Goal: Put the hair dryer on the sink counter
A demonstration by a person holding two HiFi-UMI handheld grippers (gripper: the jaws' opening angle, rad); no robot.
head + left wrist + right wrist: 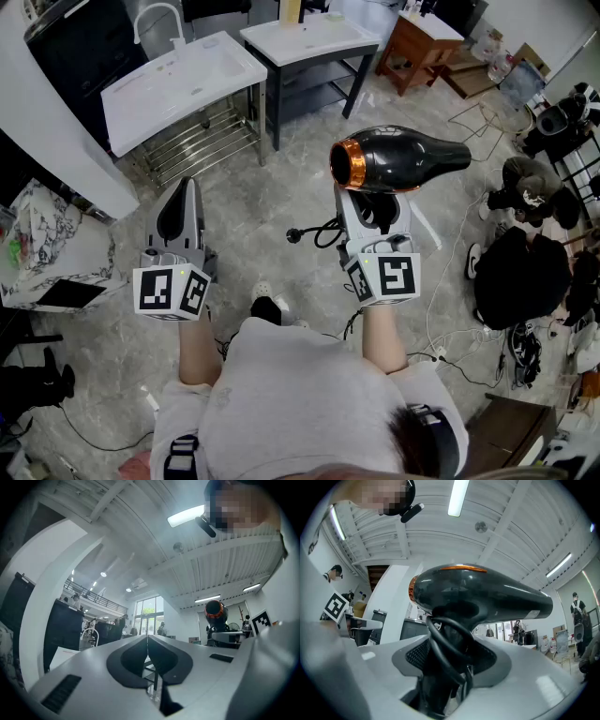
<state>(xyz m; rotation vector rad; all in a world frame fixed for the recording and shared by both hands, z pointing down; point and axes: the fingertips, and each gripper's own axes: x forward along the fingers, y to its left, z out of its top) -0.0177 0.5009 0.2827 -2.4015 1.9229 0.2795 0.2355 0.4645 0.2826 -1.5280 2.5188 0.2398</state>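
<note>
A black hair dryer (398, 161) with an orange nozzle ring is held up in the air, nozzle pointing left. My right gripper (373, 212) is shut on its handle, and the black cord (323, 232) loops down below it. In the right gripper view the hair dryer (483, 597) fills the middle, its handle and cord wedged between the jaws. My left gripper (180, 217) hangs shut and empty to the left, jaws pointing toward the white sink counter (150, 98). The left gripper (148, 641) shows touching pads in its own view, where the hair dryer (215, 613) appears far right.
A second white sink counter (309, 42) on a dark frame stands behind the first. A metal rack (202, 141) sits under the near counter. Cables, shoes and bags (520, 272) litter the floor at right. A marbled box (47, 248) lies at left.
</note>
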